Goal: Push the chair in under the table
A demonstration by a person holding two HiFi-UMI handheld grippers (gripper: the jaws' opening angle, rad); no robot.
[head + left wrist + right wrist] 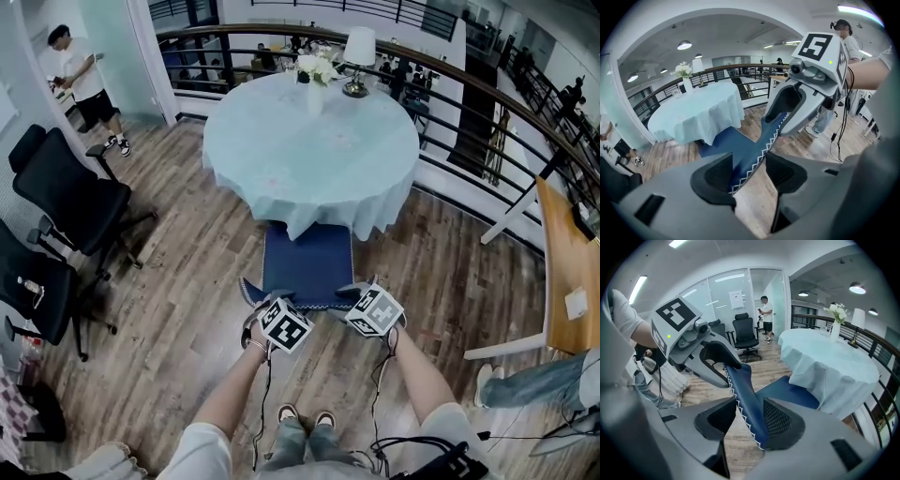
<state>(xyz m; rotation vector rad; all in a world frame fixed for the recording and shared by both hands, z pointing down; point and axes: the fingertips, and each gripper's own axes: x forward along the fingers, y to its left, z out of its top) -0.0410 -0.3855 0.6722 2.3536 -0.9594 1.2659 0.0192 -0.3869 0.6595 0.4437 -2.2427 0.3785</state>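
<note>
While the chair (pixel 307 261) stands at the table (pixel 309 141), left gripper (pixel 749 174) and right gripper (pixel 746 420) clamped on its backrest (pixel 302 300).

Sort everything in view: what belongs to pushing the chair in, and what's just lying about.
Job in hand: blue chair; round table; left gripper and right gripper, both closed on the chair's backrest.

Just about: black office chairs; lamp; flower vase; wooden table; standing person.
</note>
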